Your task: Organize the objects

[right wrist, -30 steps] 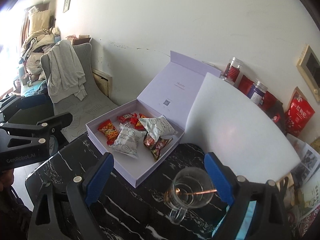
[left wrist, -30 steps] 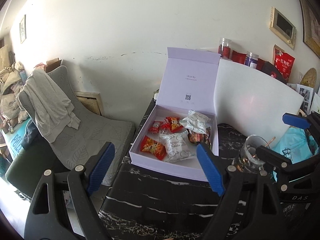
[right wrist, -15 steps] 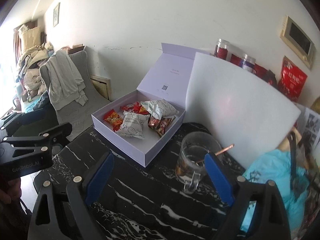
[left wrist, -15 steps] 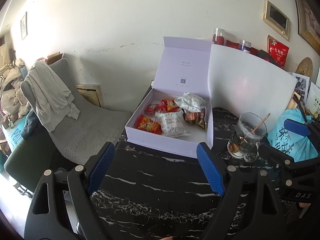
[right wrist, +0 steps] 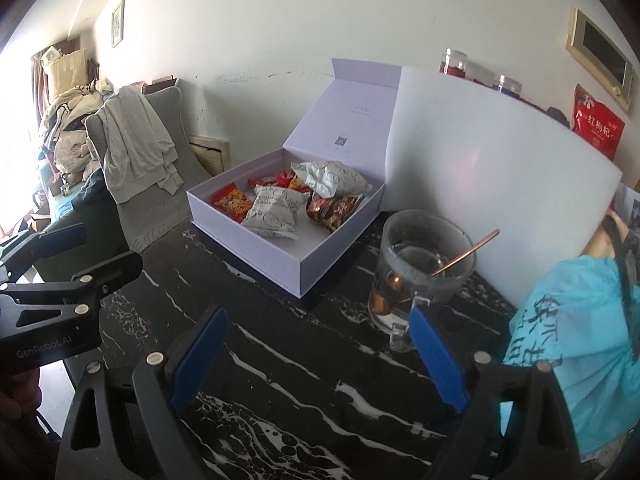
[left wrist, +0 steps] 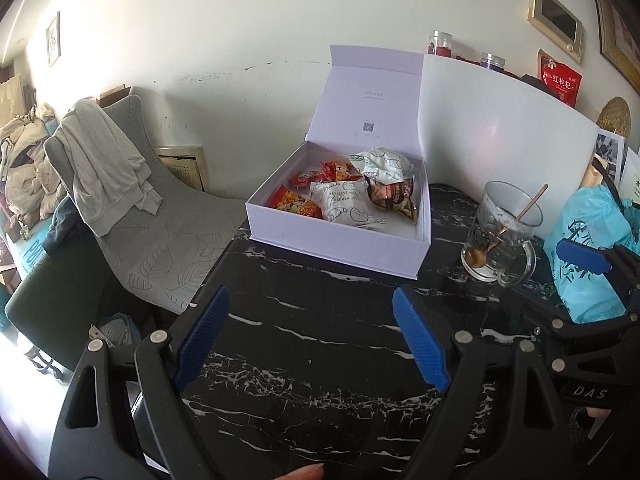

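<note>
A pale lilac box (left wrist: 336,246) (right wrist: 256,248) with its lid standing up sits at the far side of the black marble table (left wrist: 320,352) (right wrist: 288,364). Several snack packets (left wrist: 344,200) (right wrist: 276,210), red, white and brown, lie inside it. A glass mug (left wrist: 502,236) (right wrist: 424,268) with a copper spoon stands to the box's right. My left gripper (left wrist: 310,340) hovers open over the table in front of the box, nothing between its blue pads. My right gripper (right wrist: 318,354) is open too, its right finger close before the mug's handle.
A white board (left wrist: 500,140) (right wrist: 488,160) leans behind the mug. A light blue plastic bag (left wrist: 592,240) (right wrist: 572,360) sits at the right. Jars and a red pouch (right wrist: 598,126) stand behind the board. A grey chair with a sweater (left wrist: 108,160) is off the table's left edge.
Both grippers have sunk and drawn back, so the box and mug sit higher and farther in both views and more of the marble top shows. Jaws unchanged.
</note>
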`<state>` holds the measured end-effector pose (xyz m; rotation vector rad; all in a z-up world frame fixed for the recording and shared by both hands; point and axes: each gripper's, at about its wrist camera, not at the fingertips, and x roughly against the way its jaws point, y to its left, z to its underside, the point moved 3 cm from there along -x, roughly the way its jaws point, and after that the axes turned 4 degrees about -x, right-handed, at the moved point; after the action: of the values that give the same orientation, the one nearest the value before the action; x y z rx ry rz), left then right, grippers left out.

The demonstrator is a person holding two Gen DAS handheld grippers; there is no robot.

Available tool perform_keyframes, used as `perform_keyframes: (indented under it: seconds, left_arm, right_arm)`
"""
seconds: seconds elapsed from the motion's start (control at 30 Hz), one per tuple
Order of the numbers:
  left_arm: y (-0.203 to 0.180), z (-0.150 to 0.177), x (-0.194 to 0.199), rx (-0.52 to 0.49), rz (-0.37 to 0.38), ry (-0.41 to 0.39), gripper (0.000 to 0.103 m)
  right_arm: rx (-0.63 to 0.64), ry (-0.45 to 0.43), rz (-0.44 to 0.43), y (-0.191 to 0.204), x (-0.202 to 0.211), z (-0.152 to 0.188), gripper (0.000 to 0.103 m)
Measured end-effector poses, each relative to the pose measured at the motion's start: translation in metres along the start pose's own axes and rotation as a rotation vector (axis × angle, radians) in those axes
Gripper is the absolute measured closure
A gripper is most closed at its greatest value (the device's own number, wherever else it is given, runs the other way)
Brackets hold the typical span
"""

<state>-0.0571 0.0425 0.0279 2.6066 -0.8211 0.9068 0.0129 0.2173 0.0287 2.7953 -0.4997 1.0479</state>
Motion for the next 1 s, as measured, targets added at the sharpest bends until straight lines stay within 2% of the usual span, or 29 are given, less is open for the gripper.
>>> perform_keyframes:
  seconds: [0.33,0.53,1.0]
  left_arm:
    - [-0.007,0.009,-0.009,-0.044,-0.024,0.026,0.020]
    - [-0.009,0.012,-0.011,-0.029,0.026,0.048,0.020]
    - [-0.016,0.020,-0.016,-0.051,0.033,0.077,0.020]
  right_arm:
    - [0.000,0.021,-0.003,-0.001,-0.009,0.014,0.010]
    - [-0.012,0.032,-0.028,-0.002,-0.010,0.017,0.010]
    - [-0.010,0.044,-0.024,-0.001,-0.012,0.022,0.010]
